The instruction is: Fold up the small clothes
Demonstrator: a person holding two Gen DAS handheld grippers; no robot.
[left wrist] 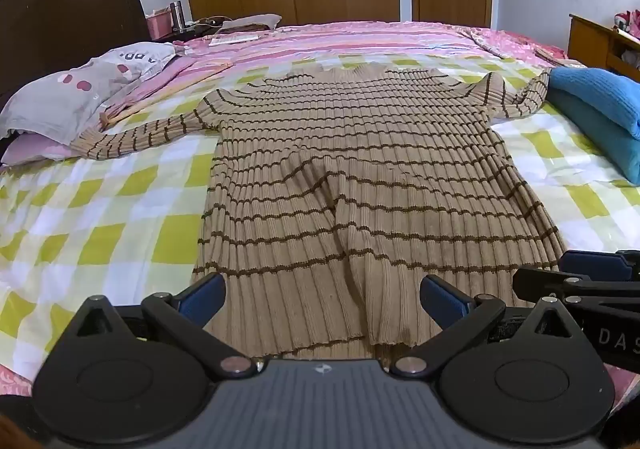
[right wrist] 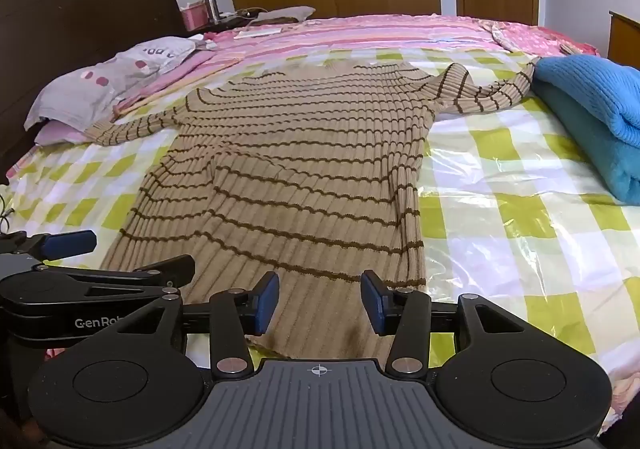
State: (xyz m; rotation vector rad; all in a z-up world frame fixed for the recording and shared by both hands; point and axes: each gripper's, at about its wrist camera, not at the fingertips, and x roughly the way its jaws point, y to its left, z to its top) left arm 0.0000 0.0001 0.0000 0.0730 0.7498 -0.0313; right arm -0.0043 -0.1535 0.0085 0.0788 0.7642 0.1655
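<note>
Looking along the left gripper [left wrist: 322,299], jaws gaping empty over the striped ribbed sweater [left wrist: 360,169], spread flat mid-bed with its hem at the near edge. From the right gripper [right wrist: 319,299], parted too, empty: pinch both hem corners evenly.

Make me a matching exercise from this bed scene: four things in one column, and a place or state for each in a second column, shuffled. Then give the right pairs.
Things:
1. striped sweater
2. blue folded garment
3. pillow
4. left gripper

Places or states:
A. at the right edge of the bed, beside a sleeve end
B. jaws wide open over the hem
C. spread flat, sleeves out to both sides
D. by the dark headboard, on the left

Pairs: 1-C, 2-A, 3-D, 4-B
</note>
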